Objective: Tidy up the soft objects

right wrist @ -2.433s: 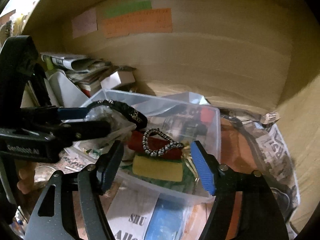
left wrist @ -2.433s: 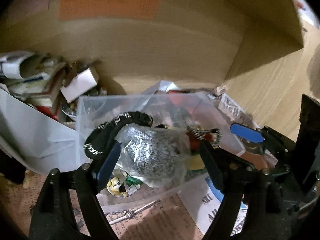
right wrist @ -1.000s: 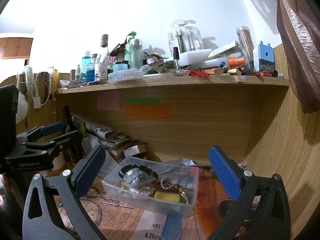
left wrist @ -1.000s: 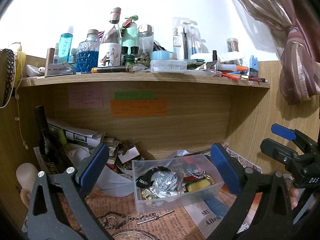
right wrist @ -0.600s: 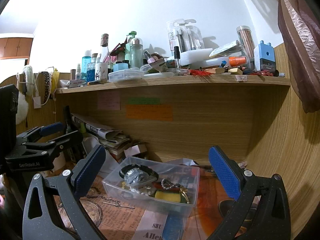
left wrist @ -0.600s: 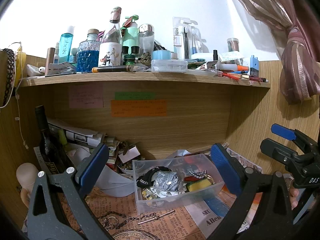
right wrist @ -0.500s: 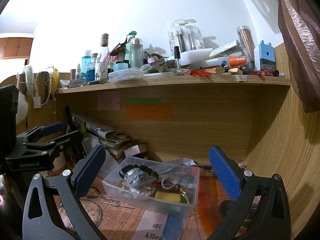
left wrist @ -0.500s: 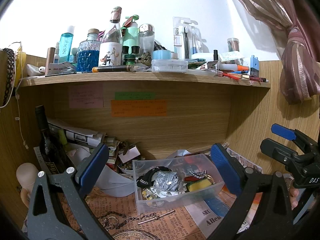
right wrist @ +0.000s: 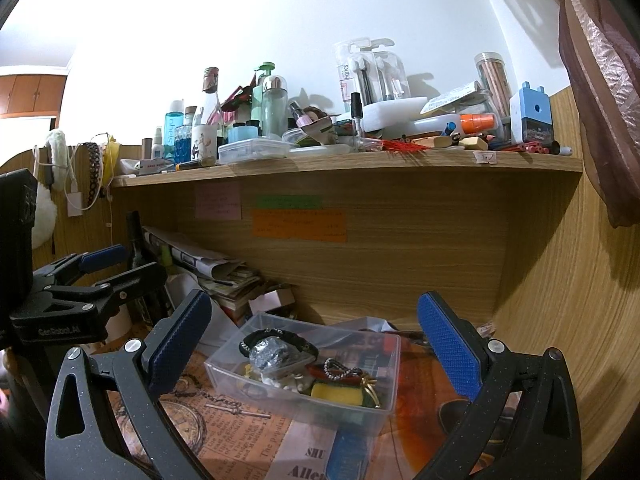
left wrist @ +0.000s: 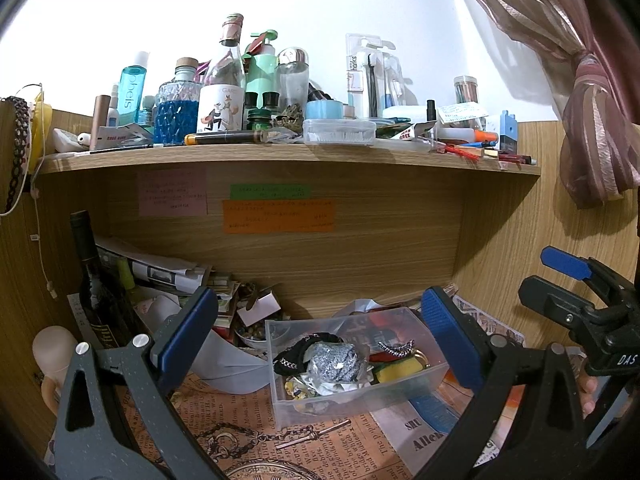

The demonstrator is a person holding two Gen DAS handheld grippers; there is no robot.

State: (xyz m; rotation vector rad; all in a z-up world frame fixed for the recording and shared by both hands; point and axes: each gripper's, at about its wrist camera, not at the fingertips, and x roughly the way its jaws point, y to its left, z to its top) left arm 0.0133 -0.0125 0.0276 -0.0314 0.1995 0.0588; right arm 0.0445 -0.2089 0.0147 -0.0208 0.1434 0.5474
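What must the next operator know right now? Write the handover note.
Left gripper: open, empty, held back from the desk.
Right gripper: open, empty, also held back.
The clear plastic bin sits on newspaper under the shelf. In it are a grey glittery pouch in plastic wrap, a black band, a beaded band and a yellow sponge.
Done: these soft things lie inside the bin.
Left: a chain with a bar lies on the newspaper in front of the bin; I cannot tell whether any other soft things remain outside.
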